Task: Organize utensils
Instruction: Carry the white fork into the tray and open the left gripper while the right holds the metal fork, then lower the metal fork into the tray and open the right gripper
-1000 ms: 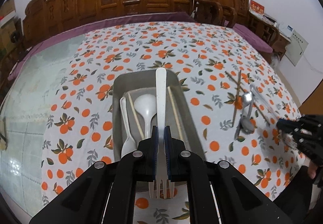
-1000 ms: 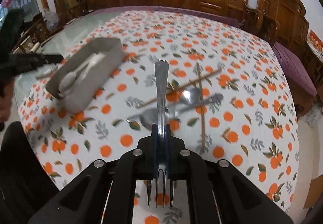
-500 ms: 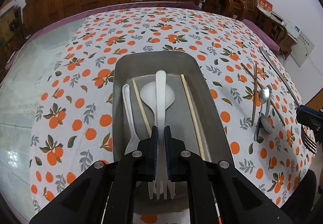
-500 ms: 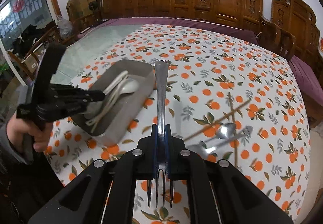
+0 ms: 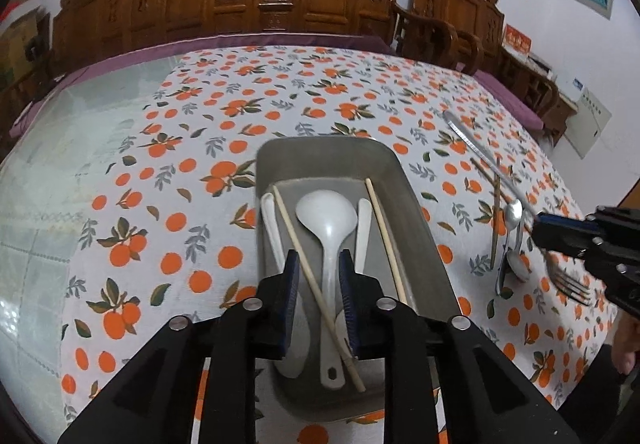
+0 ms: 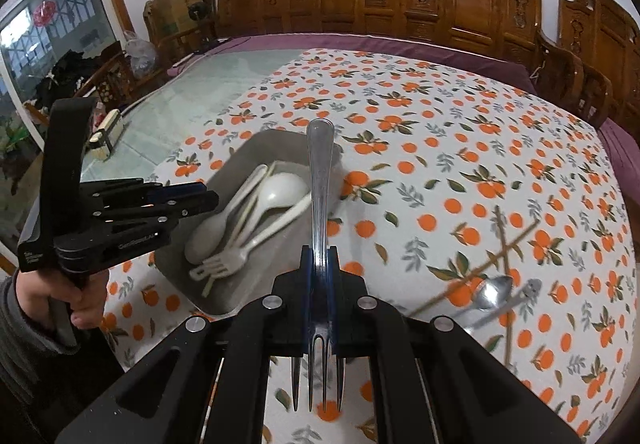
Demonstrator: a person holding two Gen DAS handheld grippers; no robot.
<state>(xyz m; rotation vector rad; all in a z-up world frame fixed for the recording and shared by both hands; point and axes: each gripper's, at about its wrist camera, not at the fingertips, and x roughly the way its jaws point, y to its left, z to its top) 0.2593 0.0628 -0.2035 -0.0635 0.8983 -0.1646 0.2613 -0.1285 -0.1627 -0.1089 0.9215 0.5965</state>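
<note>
Two hand-held grippers: the left hand-held gripper point(image 5: 319, 298) has released its matte white plastic fork point(image 6: 224, 264), now lying in the rounded grey tray point(image 5: 416, 211) below it; the right hand-held gripper point(image 6: 319, 284) clenches one shiny steel fork point(image 6: 320, 195). Two wooden chopsticks point(image 5: 384, 232) lie inside.

Your left gripper point(image 5: 318, 294) hangs with its jaws parted and nothing between the pads; your right gripper point(image 6: 319, 284) is clamped tight on what it carries; your left hand point(image 6: 68, 294) grips its handle.
</note>
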